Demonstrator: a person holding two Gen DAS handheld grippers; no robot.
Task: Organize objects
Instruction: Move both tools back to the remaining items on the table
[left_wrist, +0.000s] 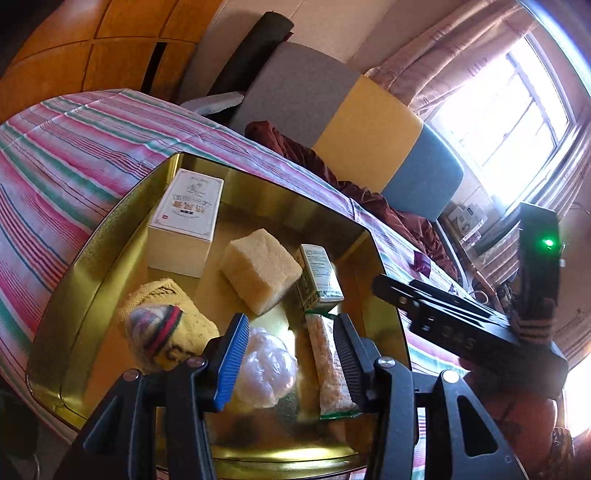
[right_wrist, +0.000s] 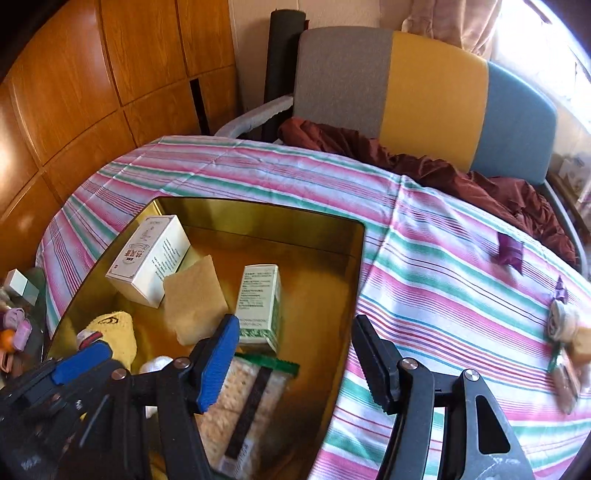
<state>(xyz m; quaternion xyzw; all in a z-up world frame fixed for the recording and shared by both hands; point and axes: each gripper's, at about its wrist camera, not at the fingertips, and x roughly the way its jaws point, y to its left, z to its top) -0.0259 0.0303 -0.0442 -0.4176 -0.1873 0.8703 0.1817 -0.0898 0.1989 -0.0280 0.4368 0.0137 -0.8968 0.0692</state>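
Nearest in the left wrist view, the left claw (left_wrist: 291, 354) hangs over the near end of the gold tin (left_wrist: 92, 258) with its fingers apart and nothing between them. Below it lie a clear plastic bundle (left_wrist: 266, 365) and a long cracker packet (left_wrist: 330, 365) with a green end. Left of these sits a yellow knit cloth (left_wrist: 177, 321) with a striped roll (left_wrist: 155, 328) on top (what the roll is cannot be told).

The right claw (right_wrist: 295, 354) also stands open and empty, hovering over the tin's right wall, one finger above the cracker packet and the other above the striped tablecloth (right_wrist: 424, 280).

Farther in the tin rest a pale sponge block (left_wrist: 260, 269) and, just right of it, a green-and-white carton (left_wrist: 319, 277). At the far left corner stands a white box (left_wrist: 186, 225) with red characters.

On the cloth, well right of the tin, lie a few small wrapped items (right_wrist: 565, 332) and purple scraps (right_wrist: 511, 251). Beyond the table stands a grey, yellow and blue chair (right_wrist: 436, 92) with dark red fabric (right_wrist: 443, 166) heaped on it
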